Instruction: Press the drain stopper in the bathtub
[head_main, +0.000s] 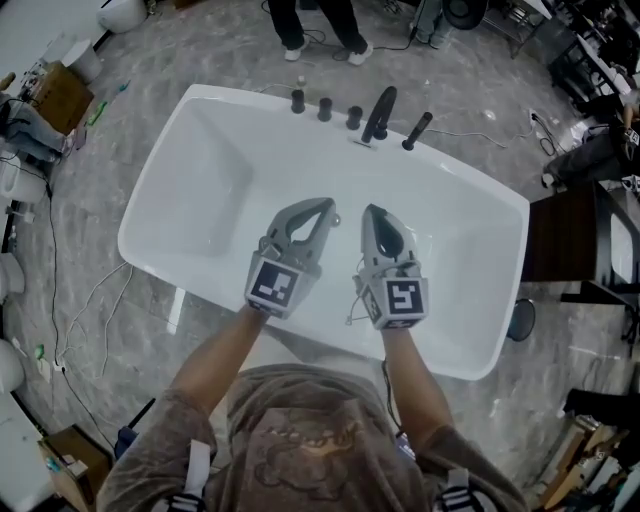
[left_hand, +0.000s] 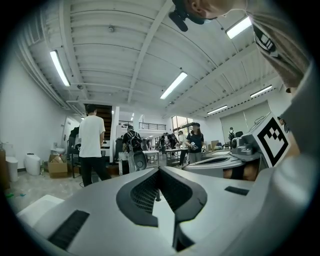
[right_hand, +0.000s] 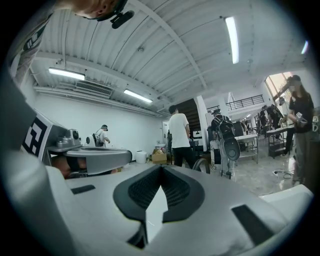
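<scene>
The grey marbled floor (head_main: 110, 300) wraps the edges of the head view. Square in the middle lies the white bathtub (head_main: 200, 190), running from upper left to lower right. I'm at its near rim, lower centre, with both forearms stretched out over the basin. My left gripper (head_main: 328, 204) hangs over the middle of the tub, the left marker cube (head_main: 275, 285) facing up at me. My right gripper (head_main: 371, 210) is just beside it on the right, tips nearly level, with the right marker cube (head_main: 397, 301) below it in the frame. In the left gripper view the left gripper (left_hand: 159, 172) has its jaws pinched together at the tips with nothing between them. That camera looks out across the room at a person in a white shirt (left_hand: 92, 142) at left centre. The right gripper view shows the same on the right gripper (right_hand: 161, 169): tips meeting, nothing held. Along the tub's far rim, upper centre, stands the black tap set, with three knobs (head_main: 325, 108), then the spout (head_main: 378, 114), then the hand shower (head_main: 416, 131). Smallest of all is a metallic speck on the tub floor at frame centre, in the slim gap between my two gripper tips, which looks like the drain stopper (head_main: 337, 218). I can't tell how high I am above it.
</scene>
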